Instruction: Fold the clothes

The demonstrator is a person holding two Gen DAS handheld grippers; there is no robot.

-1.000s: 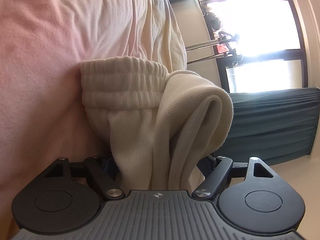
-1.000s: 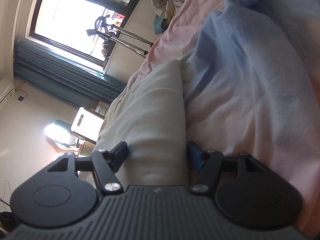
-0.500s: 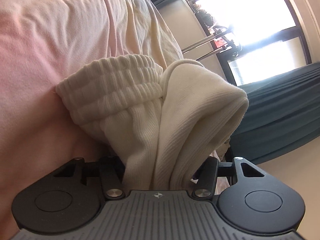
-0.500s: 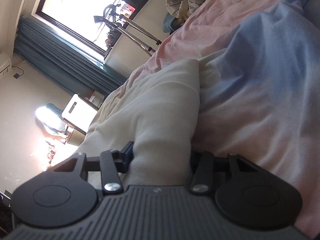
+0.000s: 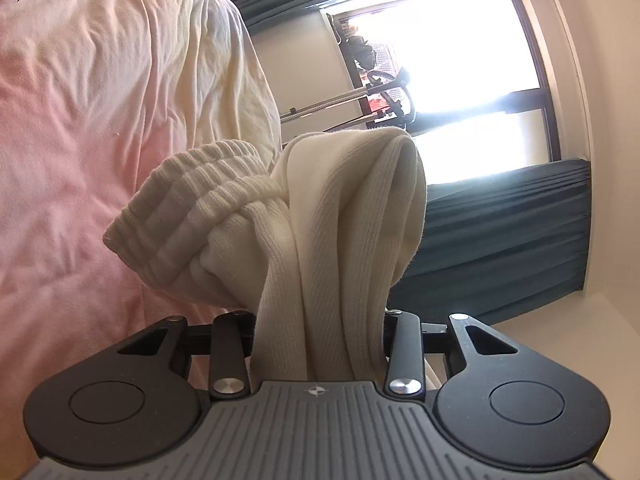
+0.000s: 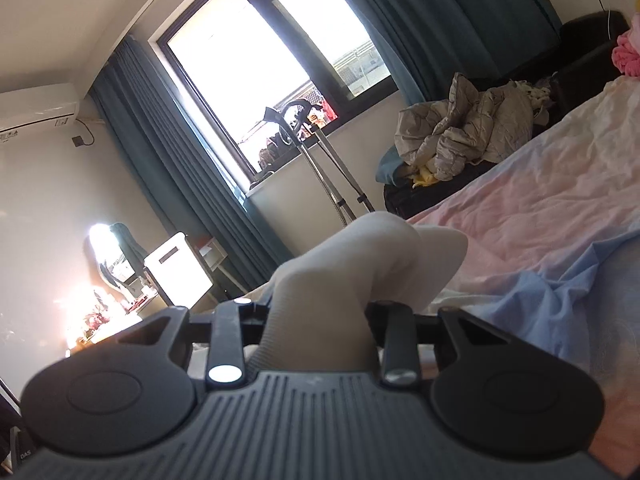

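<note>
A: Cream ribbed knit, one garment (image 5: 320, 240), looks like pants with an elastic waistband (image 5: 192, 208). Where is it?

B: Lifted above the bed (image 5: 80, 120), bunched in both grippers. Left gripper (image 5: 320, 344) clenched on a thick fold beside the waistband; right gripper (image 6: 316, 332) clenched on another bunch of the same cloth.

A: Handling?

B: Soft, light, floppy, likely to droop and slide as layers. I'd grab by the waistband edge, it's firmer. Count: one garment, two grippers, one crumpled jacket (image 6: 460, 132) far off.
</note>
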